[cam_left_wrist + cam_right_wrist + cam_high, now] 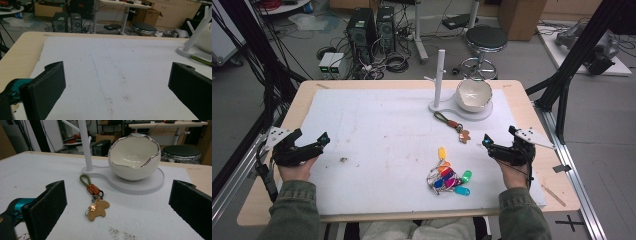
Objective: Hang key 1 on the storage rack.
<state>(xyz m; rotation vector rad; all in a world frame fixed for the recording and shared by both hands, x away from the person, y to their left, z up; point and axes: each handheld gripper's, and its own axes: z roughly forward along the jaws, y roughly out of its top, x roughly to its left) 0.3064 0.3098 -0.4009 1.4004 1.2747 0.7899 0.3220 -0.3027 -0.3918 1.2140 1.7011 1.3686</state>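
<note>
Glossy ceramic bowl [135, 160] gleaming with silvery rim, matt white mat [377, 150] showing stains, wooden table [522, 100] edging smooth, plastic key tags [449, 177] shining.

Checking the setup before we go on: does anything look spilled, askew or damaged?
Only dark specks and smudges soil the white mat, one blot near the left tongs. The bowl sits upright on its stand; its jagged rim looks intended.
</note>
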